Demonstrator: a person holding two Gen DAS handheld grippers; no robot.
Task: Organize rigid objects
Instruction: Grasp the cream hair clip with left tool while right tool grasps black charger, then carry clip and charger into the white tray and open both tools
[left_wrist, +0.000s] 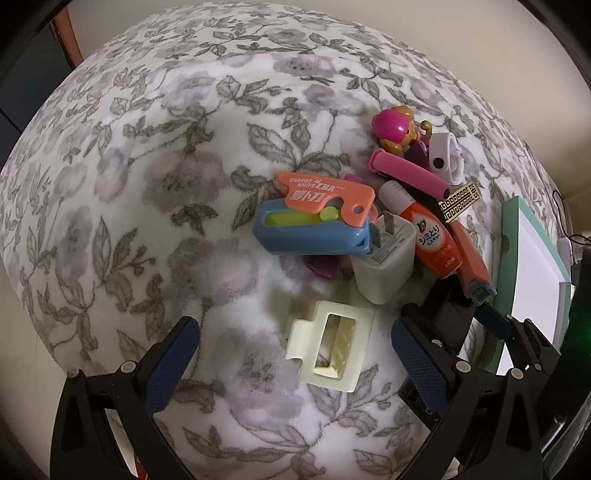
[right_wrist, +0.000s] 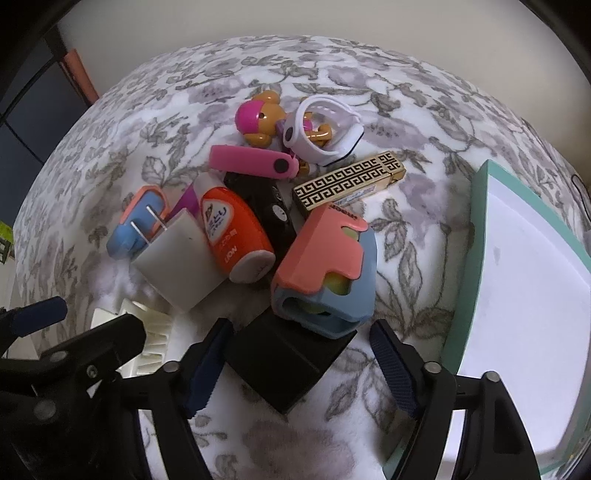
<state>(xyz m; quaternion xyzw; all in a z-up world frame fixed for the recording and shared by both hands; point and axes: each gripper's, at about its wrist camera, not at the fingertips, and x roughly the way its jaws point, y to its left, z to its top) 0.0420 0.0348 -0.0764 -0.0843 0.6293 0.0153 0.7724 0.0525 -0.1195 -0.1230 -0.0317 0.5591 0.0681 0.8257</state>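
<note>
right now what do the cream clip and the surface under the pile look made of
Cream clip: likely hard plastic, smooth with a slight sheen, moulded edges and a rectangular cut-out. Surface: soft fleecy fabric, apparently a blanket, with fuzzy nap and a printed grey-purple flower pattern.

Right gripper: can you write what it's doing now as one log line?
right gripper: open, fingers either side of black block | pile: beside it | tray: nothing in it

Both tools look alike: the left gripper (left_wrist: 295, 362) and the right gripper (right_wrist: 299, 365) have matte black, angular plastic frames braced with triangular struts, round silver screw heads at the joints, and two fingers (right_wrist: 393, 365) faced with dark blue pads (left_wrist: 171, 365) of dotted, grippy texture
</note>
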